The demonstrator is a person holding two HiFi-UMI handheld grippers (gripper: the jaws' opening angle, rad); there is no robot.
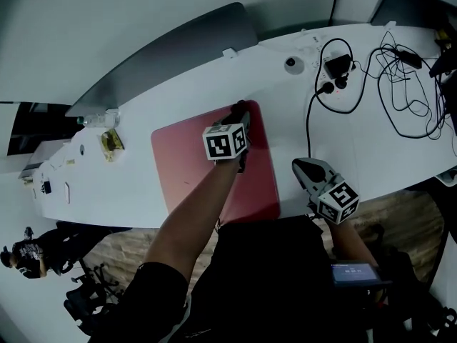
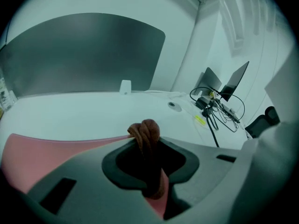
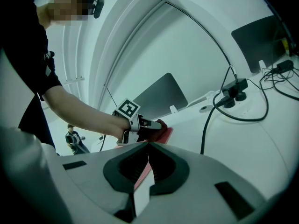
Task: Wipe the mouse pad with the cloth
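On the white desk (image 1: 285, 127) lies the flat red mouse pad with rounded corners (image 1: 186, 170), close to the near edge of the desk and in front of the person. The left gripper (image 1: 240, 116) reaches over the pad to its far right corner. In the left gripper view its jaws are closed on a bunched brown cloth (image 2: 145, 132), which stands up between them as a small knot, and the cloth appears to press on the pad at this corner. The right gripper (image 1: 301, 165) is low at the near edge of the desk, just beside the right side of the pad and not touching it. In its own view the jaws are pressed together with nothing between them, so it takes no part in the wiping. The relation that matters for the next move is this: from the cloth, almost the whole surface of the pad lies to the person's left and back toward the body, and only a thin strip of red is beyond the cloth. The two sides of the pad look nearly equal, so a clear long axis cannot be named. The next stroke probably has to go leftward along the far edge, or come back along the right edge. The left arm is the nearer one and already over the pad. Black cables (image 1: 400, 84) lie well apart, to the far right.
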